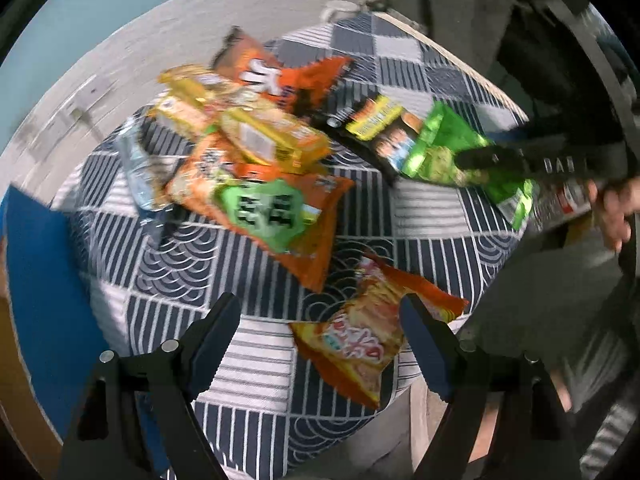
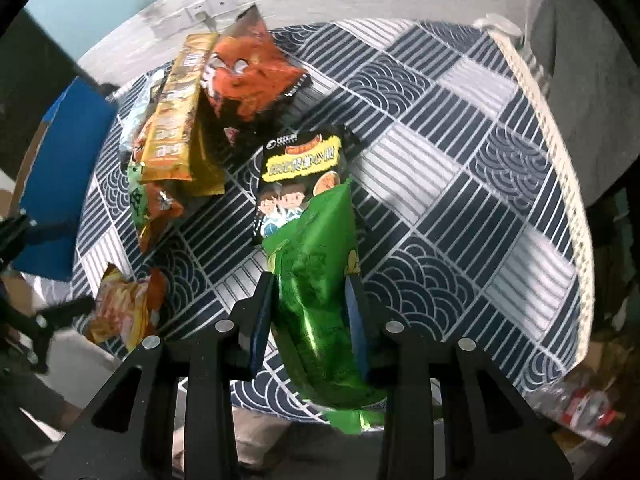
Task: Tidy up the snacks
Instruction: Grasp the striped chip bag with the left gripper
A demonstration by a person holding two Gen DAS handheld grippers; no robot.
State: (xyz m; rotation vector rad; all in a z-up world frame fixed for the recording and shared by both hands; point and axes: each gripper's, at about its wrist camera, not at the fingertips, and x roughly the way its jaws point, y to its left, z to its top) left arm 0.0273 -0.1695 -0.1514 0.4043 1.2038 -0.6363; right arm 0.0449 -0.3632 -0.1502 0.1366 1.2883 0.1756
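Note:
A pile of orange and yellow snack bags (image 1: 248, 148) lies on a round table with a navy-and-white patterned cloth (image 1: 420, 216). My left gripper (image 1: 320, 316) is open just above the near edge, and a small orange bag (image 1: 360, 340) lies between its fingers, untouched. My right gripper (image 2: 310, 286) is shut on a green bag (image 2: 316, 280), which overlaps a black-and-yellow bag (image 2: 296, 168). In the left wrist view the right gripper (image 1: 476, 156) holds the green bag (image 1: 444, 148) at the table's right side. The pile (image 2: 180, 120) shows at the far left in the right wrist view.
A blue panel (image 1: 44, 280) stands beside the table at the left. A clear plastic packet (image 1: 136, 164) lies at the pile's left edge. A white cord rim (image 2: 560, 168) runs along the table's right edge. Clutter lies on the floor at the lower right (image 2: 584, 404).

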